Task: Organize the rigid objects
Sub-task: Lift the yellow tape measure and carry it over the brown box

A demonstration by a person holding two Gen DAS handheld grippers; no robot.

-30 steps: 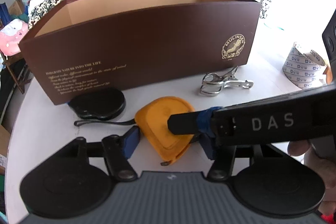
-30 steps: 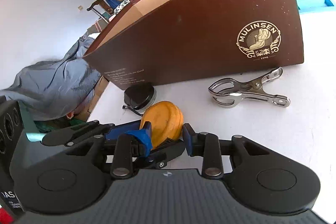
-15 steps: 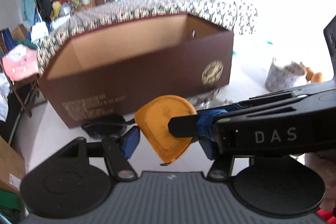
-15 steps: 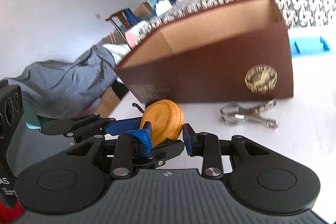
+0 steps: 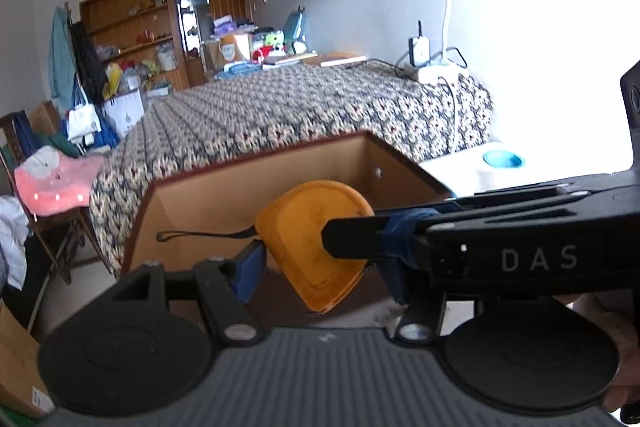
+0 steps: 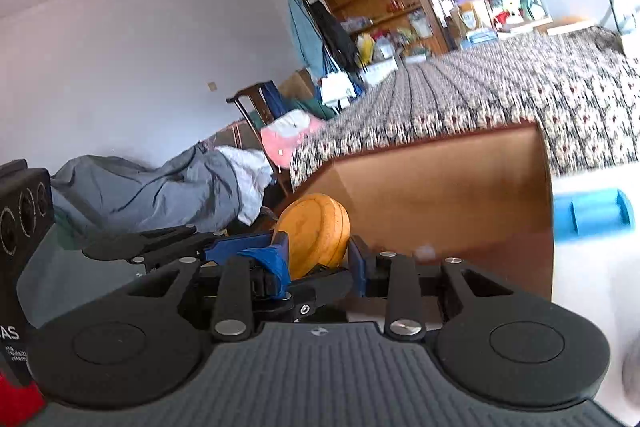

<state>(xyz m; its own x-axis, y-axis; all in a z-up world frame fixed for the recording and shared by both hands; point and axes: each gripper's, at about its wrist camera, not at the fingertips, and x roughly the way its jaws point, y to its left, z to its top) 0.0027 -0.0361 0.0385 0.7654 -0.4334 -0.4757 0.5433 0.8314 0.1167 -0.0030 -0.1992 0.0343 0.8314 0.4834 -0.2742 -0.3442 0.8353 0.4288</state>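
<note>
An orange tape measure [image 5: 316, 243] with a black wrist strap [image 5: 200, 235] hangs in the air in front of the open brown box [image 5: 256, 195]. Both grippers hold it. My left gripper [image 5: 320, 267] is shut on it, with blue pads at either side. My right gripper [image 6: 318, 259] is also shut on the tape measure [image 6: 316, 235], and its finger [image 5: 360, 237] crosses the orange case in the left wrist view. The box [image 6: 440, 195] shows its tan inside wall just behind the tape measure.
A bed with a patterned cover [image 5: 304, 115] stands behind the box. A blue tray [image 6: 592, 217] lies on the white table to the right of the box. A chair with pink and grey clothes [image 6: 280, 143] stands to the left.
Both grippers have lifted the tape measure off the table to the height of the box's rim. The metal clip, black case and tape roll have dropped out of view.
</note>
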